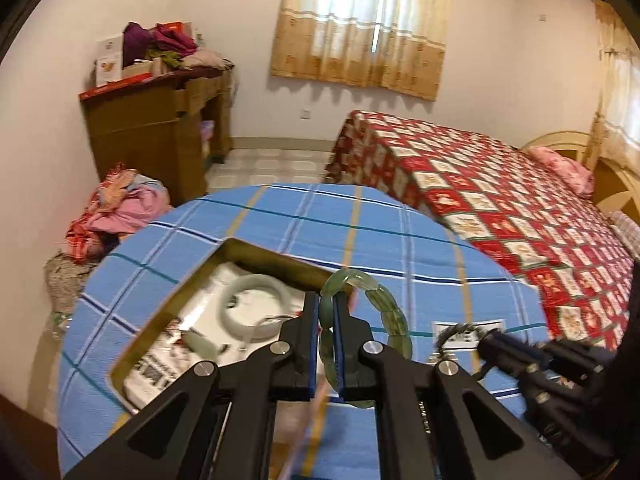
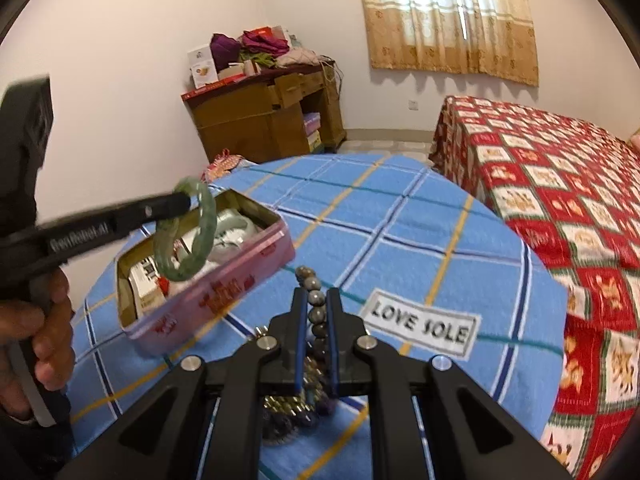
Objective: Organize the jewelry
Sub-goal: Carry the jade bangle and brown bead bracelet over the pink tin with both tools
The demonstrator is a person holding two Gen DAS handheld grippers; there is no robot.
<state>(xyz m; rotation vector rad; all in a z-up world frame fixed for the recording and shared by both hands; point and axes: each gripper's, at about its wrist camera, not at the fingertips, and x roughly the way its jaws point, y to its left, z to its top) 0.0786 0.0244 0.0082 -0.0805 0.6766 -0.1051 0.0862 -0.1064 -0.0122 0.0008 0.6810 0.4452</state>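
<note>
My left gripper point(image 1: 328, 312) is shut on a green jade segment bracelet point(image 1: 384, 312) and holds it in the air beside the open pink tin box point(image 1: 168, 300). The right wrist view shows that bracelet point(image 2: 186, 236) hanging over the tin point(image 2: 216, 296). The tin holds a pale jade bangle point(image 1: 252, 304), a small green piece point(image 1: 202, 344) and printed cards. My right gripper point(image 2: 318, 308) is shut on a dark bead bracelet point(image 2: 316, 300) just above the blue plaid cloth; more dark beads point(image 2: 292, 412) lie under it.
The round table with the blue plaid cloth point(image 2: 400, 240) has a "LOVE SOLE" label point(image 2: 420, 324). A bed with a red quilt point(image 2: 560, 200) stands right of it. A wooden desk point(image 2: 264, 120) with clutter stands at the wall. Clothes point(image 1: 116, 212) are piled on the left.
</note>
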